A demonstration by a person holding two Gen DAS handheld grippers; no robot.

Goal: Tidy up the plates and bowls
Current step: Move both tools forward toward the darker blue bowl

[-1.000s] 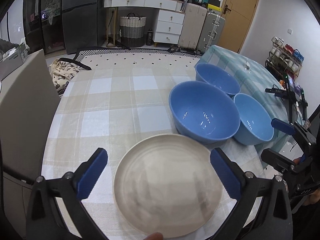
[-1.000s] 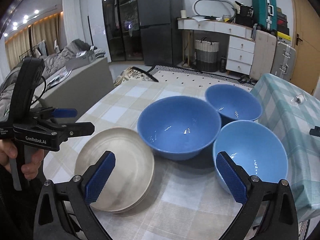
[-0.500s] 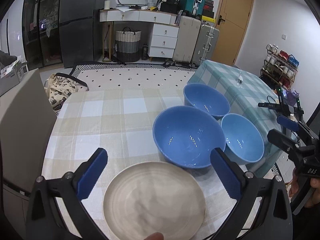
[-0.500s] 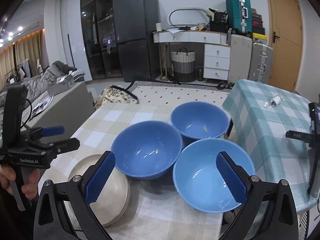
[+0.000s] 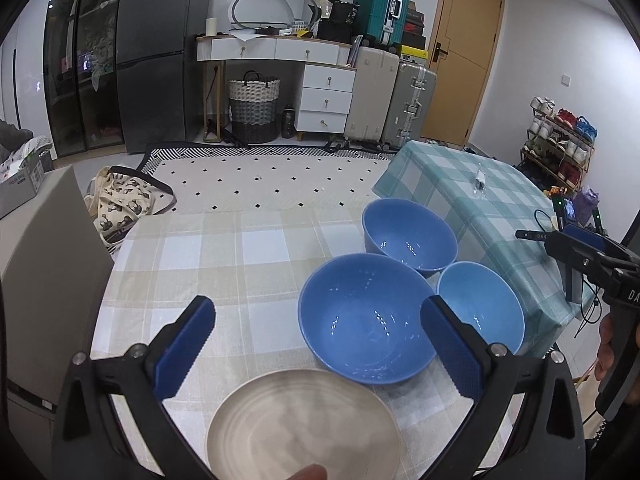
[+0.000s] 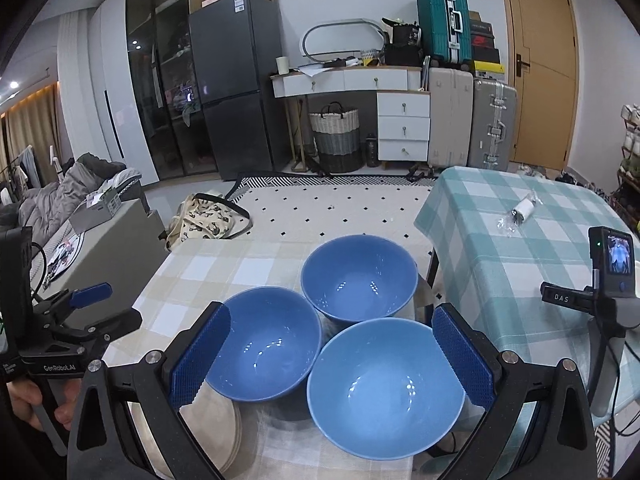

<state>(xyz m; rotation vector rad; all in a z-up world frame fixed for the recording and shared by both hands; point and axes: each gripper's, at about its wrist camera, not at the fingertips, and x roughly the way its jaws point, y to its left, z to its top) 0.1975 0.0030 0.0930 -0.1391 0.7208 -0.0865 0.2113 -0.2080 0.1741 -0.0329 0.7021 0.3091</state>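
Observation:
A stack of beige plates (image 5: 304, 424) lies at the table's near edge, showing at the lower left in the right wrist view (image 6: 224, 436). Three blue bowls stand together: a large one (image 5: 366, 316) (image 6: 268, 352), a far one (image 5: 408, 236) (image 6: 360, 276) and a near-right one (image 5: 480, 304) (image 6: 384, 388). My left gripper (image 5: 318, 350) is open and empty above the plates. My right gripper (image 6: 330, 356) is open and empty, raised above the near-right bowl.
The table wears a beige checked cloth (image 5: 224, 256). A second table with a teal checked cloth (image 6: 520, 220) stands to the right. A grey sofa (image 5: 36, 248) is at the left. A camera on a stand (image 6: 612, 280) is at the right.
Both grippers have pulled back and risen, so plates and bowls look smaller and lower. The right gripper's view has swung right, from the plates to the near-right bowl. Both stay open.

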